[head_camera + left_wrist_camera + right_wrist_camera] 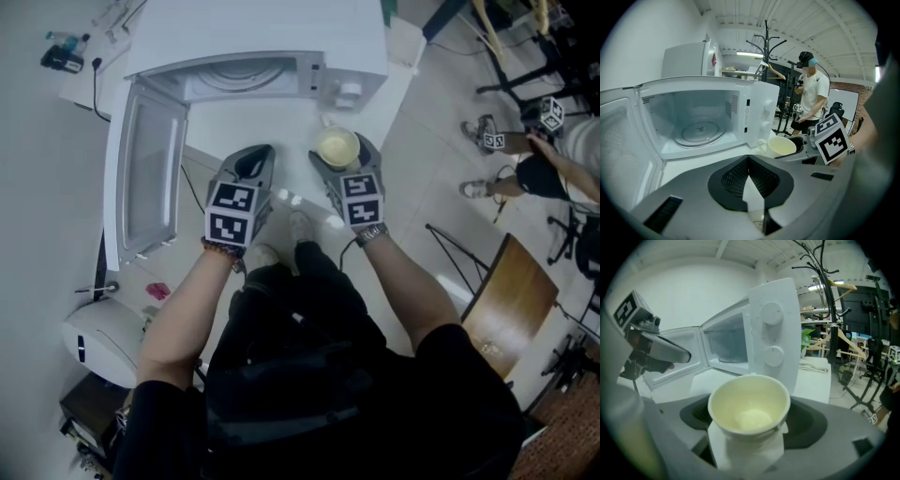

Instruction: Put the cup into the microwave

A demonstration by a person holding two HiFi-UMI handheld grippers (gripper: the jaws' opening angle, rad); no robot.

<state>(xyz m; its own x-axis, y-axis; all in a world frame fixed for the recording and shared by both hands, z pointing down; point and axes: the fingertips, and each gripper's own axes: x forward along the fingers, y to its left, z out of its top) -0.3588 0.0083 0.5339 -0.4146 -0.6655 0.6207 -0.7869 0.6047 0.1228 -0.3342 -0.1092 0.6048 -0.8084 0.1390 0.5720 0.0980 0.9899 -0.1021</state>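
Jaws of the right gripper (338, 150) are clamping the sides of the cream cup (749, 405), mouth up, just in front of the microwave (281, 33) knob panel and over the white surface (281, 122). Jaws of the left gripper (749, 159) are pressing together with nothing between them, just beside the right one and facing the open cavity. The door (145, 173) is hanging wide open on the left, with the glass turntable (698, 132) showing inside.

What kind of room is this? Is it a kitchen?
Probably a lab or workshop, not a kitchen: the microwave sits on a plain white table, another person wears a headset, and a coat stand is behind.
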